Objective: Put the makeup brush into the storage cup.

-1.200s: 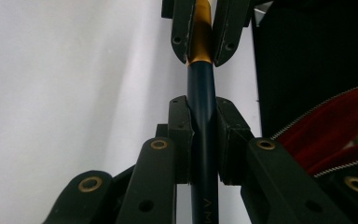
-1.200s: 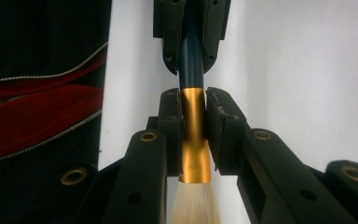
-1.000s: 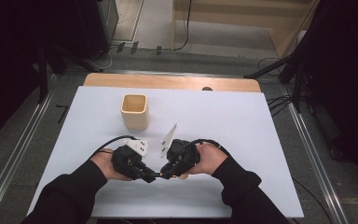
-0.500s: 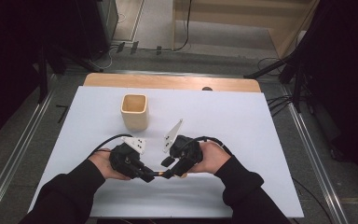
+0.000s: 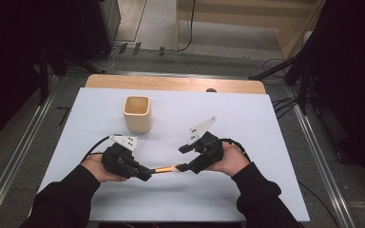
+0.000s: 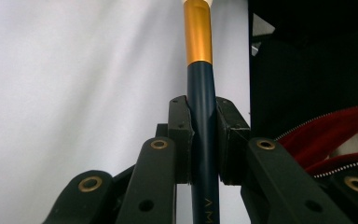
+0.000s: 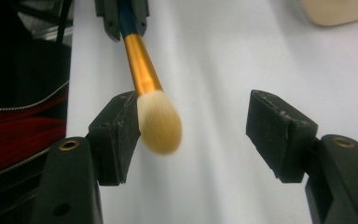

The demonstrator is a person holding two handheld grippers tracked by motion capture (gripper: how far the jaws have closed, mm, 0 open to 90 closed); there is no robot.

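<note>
Gripping the dark handle of a makeup brush (image 6: 201,112), left gripper (image 5: 140,172) with jaws clamped tight on the shaft, low over the near part of the white tabletop (image 5: 247,118). Brush held level above the surface, gold ferrule and pale bristle head pointing across toward the right gripper (image 5: 184,158). Right jaws just opening and now standing wide, bristle tip (image 7: 159,122) between them and brushing against one pad, the other pad well apart from it: no grip there. Likely a handover, with the left side taking the whole weight by the handle so the soft head is spared. Pale lettering low on the handle, seemingly "AM" and then cut off by the frame; no brand to be read. Farther back, near the middle of the tabletop, a square tan cup (image 5: 137,114), upright and open-mouthed, perhaps meant as the brush's holder.
</note>
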